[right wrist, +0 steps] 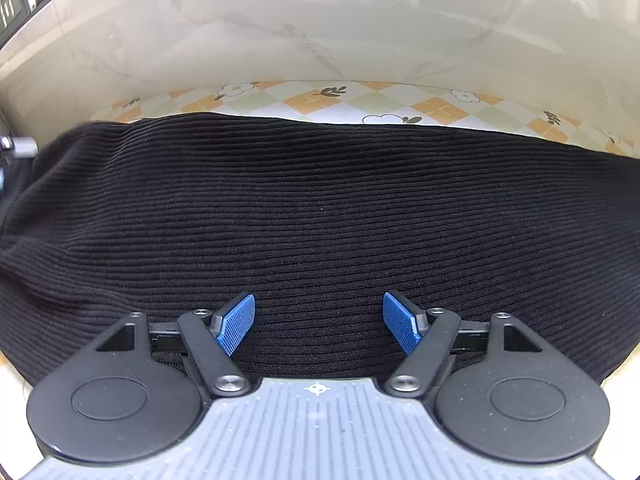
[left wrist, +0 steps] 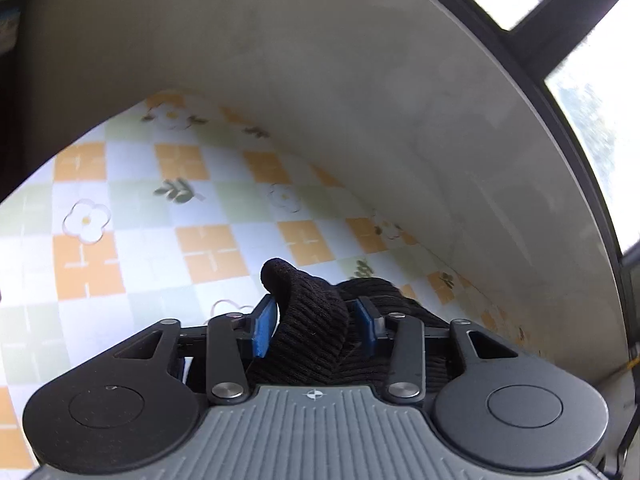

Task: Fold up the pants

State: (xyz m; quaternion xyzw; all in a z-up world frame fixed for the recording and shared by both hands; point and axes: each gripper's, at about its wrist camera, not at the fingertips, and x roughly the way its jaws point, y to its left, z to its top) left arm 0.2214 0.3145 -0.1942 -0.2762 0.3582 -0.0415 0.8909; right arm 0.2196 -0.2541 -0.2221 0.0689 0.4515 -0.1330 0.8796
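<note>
The pants are black ribbed fabric. In the left wrist view a bunched fold of the pants (left wrist: pixel 298 292) stands up between the blue pads of my left gripper (left wrist: pixel 316 326), which is shut on it, above the checked tablecloth (left wrist: pixel 200 208). In the right wrist view the pants (right wrist: pixel 320 200) lie spread flat across nearly the whole picture. My right gripper (right wrist: pixel 319 322) hangs open over the near part of the fabric, its pads wide apart with nothing pinched between them.
The table carries an orange, green and white checked cloth with flowers (right wrist: pixel 360 100). A pale wall (right wrist: pixel 320 20) runs close behind the table's far edge. In the left wrist view a dark-framed window (left wrist: pixel 592 100) shows at the right.
</note>
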